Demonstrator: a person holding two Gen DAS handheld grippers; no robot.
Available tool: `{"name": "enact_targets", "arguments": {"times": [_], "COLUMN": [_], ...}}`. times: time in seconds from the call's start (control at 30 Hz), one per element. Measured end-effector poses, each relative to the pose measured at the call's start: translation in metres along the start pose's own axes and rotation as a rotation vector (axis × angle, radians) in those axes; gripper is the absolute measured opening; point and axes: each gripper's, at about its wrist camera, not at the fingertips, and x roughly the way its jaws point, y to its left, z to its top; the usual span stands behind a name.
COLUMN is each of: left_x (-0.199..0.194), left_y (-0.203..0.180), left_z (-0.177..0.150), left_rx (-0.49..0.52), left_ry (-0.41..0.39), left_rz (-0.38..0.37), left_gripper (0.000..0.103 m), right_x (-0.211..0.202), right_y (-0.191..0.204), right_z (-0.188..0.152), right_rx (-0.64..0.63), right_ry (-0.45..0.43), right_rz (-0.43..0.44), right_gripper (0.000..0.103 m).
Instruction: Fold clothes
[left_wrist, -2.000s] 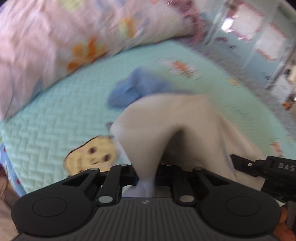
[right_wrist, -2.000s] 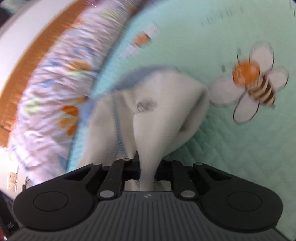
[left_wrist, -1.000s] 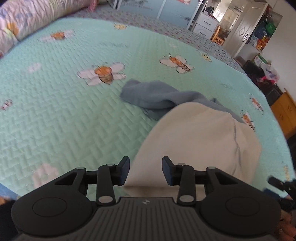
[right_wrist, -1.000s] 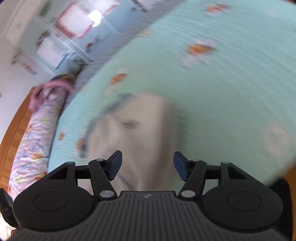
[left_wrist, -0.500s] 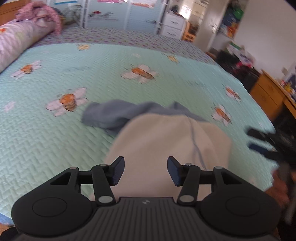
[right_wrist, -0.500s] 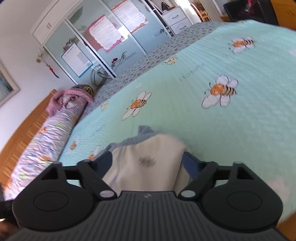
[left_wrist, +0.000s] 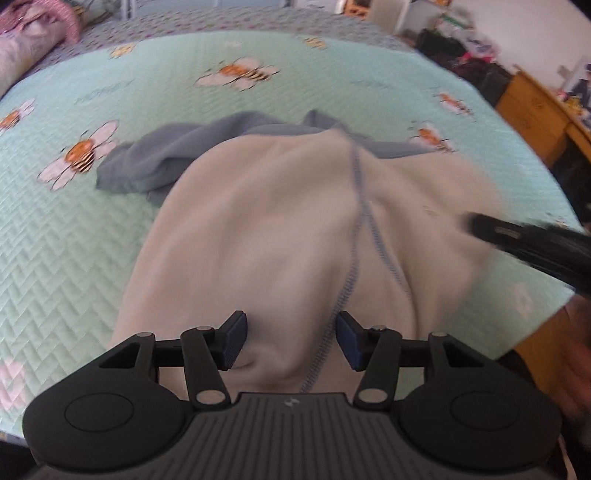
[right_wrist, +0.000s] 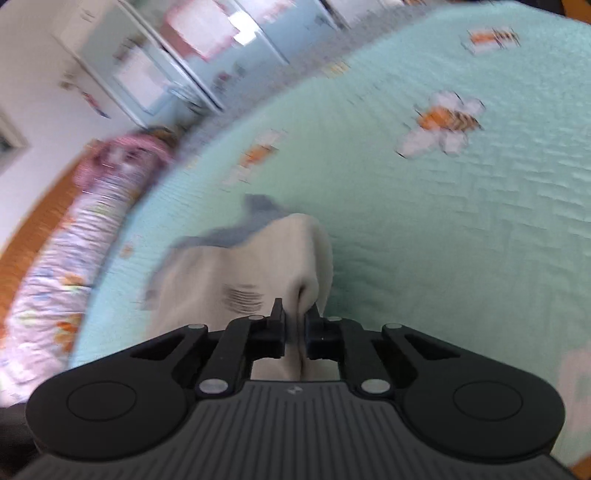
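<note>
**Right fingers pinching cream garment; left fingers spread over it**

Right gripper (right_wrist: 295, 325): the fingers (right_wrist: 277, 325) are closing, and a gathered fold of the cream garment (right_wrist: 236, 273) is already clamped between them, the cloth bunching up right at the pads. From that pinch the fabric runs away from the camera and lies on the bed. A dark printed mark sits on the cloth just left of the fingers (too blurred to read).

Left gripper (left_wrist: 290, 339): the fingers (left_wrist: 233, 341) stand apart, released, gripping nothing. The cream garment (left_wrist: 266, 229) lies beneath and between them, with a blue-stitched seam running from near the right pad up across the cloth. Whether the pads touch the fabric cannot be told.

In the left wrist view the right gripper (left_wrist: 524, 240) enters from the right edge as a blurred black shape over the garment's right side, with a hand (left_wrist: 569, 373) below it at the frame edge.

Beyond the cream cloth, a blue-grey garment (left_wrist: 147, 162) lies crumpled, partly under the cream one's far edge.

Both rest on the bed's mint-green quilt (left_wrist: 74, 251), which is printed with bees and daisies. A floral bolster (right_wrist: 55, 273) lies along the bed's left side in the right wrist view. A wooden cabinet (left_wrist: 532, 107) stands off to the right of the bed, and a wardrobe (right_wrist: 177, 55) with pale doors stands past its far end.
</note>
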Motion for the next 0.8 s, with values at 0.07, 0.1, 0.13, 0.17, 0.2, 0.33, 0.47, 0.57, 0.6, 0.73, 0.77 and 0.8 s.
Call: {"name": "enact_targets", "arguments": {"times": [0.07, 0.1, 0.13, 0.17, 0.2, 0.33, 0.47, 0.57, 0.6, 0.73, 0.77, 0.8], "left_x": [-0.006, -0.013, -0.018, -0.022, -0.026, -0.026, -0.02, -0.019, -0.018, -0.02, -0.022, -0.023], "left_y": [0.004, 0.006, 0.009, 0.01, 0.012, 0.013, 0.007, 0.008, 0.008, 0.006, 0.005, 0.004], "left_z": [0.001, 0.002, 0.003, 0.005, 0.007, 0.014, 0.016, 0.013, 0.011, 0.007, 0.006, 0.005], "left_rx": [-0.03, -0.05, -0.07, -0.084, -0.099, -0.134, -0.121, -0.121, -0.122, -0.112, -0.105, -0.099], "left_ry": [-0.018, -0.04, -0.059, -0.069, -0.078, -0.055, -0.032, -0.024, -0.021, -0.019, -0.019, -0.02], "left_rz": [-0.024, -0.051, -0.08, -0.097, -0.114, -0.159, -0.176, -0.177, -0.177, -0.174, -0.172, -0.169], "left_gripper": [0.056, 0.056, 0.056, 0.056, 0.056, 0.056, 0.056, 0.056, 0.056, 0.056, 0.056, 0.056], "right_x": [-0.027, -0.038, -0.048, -0.053, -0.055, -0.055, -0.061, -0.084, -0.091, -0.095, -0.086, -0.069], "right_y": [0.018, 0.027, 0.037, 0.047, 0.056, 0.075, 0.063, 0.05, 0.046, 0.034, 0.03, 0.023], "right_z": [-0.013, -0.023, -0.033, -0.046, -0.06, -0.095, -0.081, -0.052, -0.044, -0.01, -0.002, 0.005], "right_rx": [-0.058, -0.1, -0.147, -0.211, -0.281, -0.424, -0.353, -0.287, -0.276, -0.262, -0.264, -0.252], "right_ry": [-0.025, -0.018, -0.005, 0.025, 0.059, 0.175, 0.162, 0.028, -0.023, -0.171, -0.175, -0.154], "right_rz": [0.046, 0.07, 0.095, 0.102, 0.101, 0.101, 0.046, 0.017, 0.004, -0.056, -0.064, -0.069], "right_gripper": [0.009, 0.009, 0.009, 0.009, 0.009, 0.009, 0.018, 0.045, 0.063, 0.085, 0.085, 0.085]}}
